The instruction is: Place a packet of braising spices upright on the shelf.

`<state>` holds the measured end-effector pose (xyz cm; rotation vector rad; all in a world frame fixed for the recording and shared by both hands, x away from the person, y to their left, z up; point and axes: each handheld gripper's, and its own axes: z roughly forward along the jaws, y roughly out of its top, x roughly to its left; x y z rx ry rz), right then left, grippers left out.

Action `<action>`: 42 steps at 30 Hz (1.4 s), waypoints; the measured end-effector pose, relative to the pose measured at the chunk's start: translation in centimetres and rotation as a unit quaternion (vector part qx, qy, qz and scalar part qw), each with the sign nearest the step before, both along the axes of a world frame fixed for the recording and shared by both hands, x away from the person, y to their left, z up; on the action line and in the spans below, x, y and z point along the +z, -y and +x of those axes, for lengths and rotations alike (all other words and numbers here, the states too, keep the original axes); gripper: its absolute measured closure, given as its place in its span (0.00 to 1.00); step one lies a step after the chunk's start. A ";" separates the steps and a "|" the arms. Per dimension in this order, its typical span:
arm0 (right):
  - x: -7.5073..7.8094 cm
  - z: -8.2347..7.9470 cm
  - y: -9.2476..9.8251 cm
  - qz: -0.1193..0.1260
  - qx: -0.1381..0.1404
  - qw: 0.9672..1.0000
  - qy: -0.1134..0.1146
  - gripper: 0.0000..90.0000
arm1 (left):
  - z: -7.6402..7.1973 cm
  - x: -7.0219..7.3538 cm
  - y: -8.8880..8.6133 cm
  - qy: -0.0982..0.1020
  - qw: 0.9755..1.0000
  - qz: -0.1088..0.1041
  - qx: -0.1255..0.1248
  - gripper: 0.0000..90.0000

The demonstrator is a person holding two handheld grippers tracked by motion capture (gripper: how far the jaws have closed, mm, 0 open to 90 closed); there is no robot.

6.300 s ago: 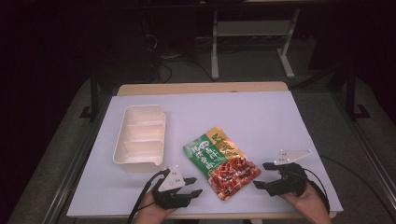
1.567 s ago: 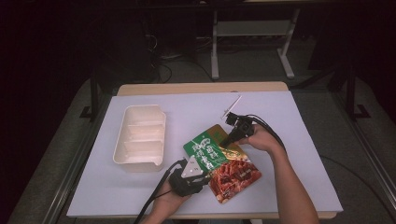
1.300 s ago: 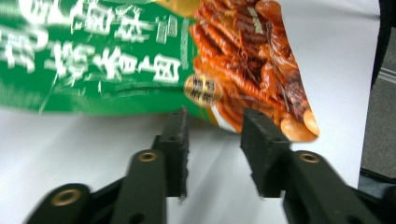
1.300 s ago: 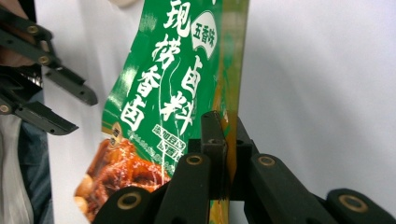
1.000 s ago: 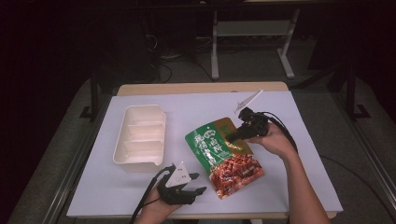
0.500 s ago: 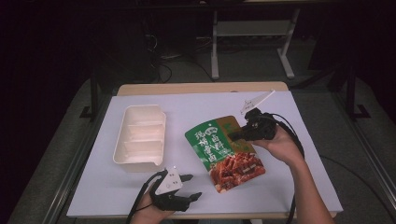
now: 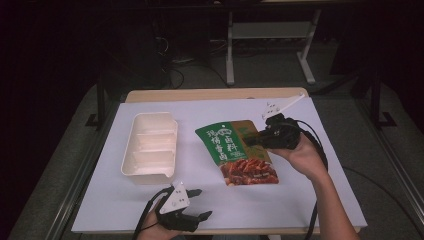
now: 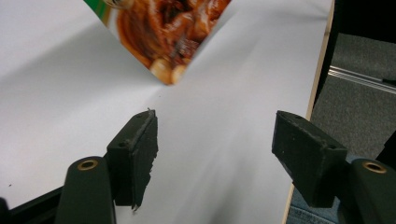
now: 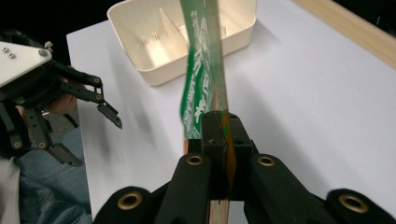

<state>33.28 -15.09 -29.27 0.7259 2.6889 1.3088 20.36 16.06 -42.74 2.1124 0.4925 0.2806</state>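
Note:
A green and red food packet (image 7: pixel 235 150) hangs tilted over the middle of the white table, its lower red end close to the surface. My right gripper (image 7: pixel 252 141) is shut on its right edge; in the right gripper view the jaws (image 9: pixel 219 126) pinch the packet (image 9: pixel 198 70) edge-on. My left gripper (image 7: pixel 202 203) sits by the near edge with nothing between its jaws, which have just been opening. In the left gripper view it (image 8: pixel 219 140) stands wide over bare table, and the packet's red corner (image 8: pixel 173 37) is ahead of it and apart.
An empty cream tray (image 7: pixel 149 150) with several compartments lies left of the packet, also seen in the right gripper view (image 9: pixel 154 28). The table's near edge (image 7: pixel 280 231) runs just behind the left gripper. Dark floor, cables and a metal stand lie beyond the far edge.
The right gripper has carried the packet's gripped edge up and to the right. The left gripper has drawn back toward the near edge and its jaws have widened.

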 end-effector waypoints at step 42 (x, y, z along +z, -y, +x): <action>5.0 0.3 -5.0 0.027 0.004 0.998 0.055 1.00 | -0.8 -0.3 -2.1 0.021 0.999 -0.024 0.017 0.27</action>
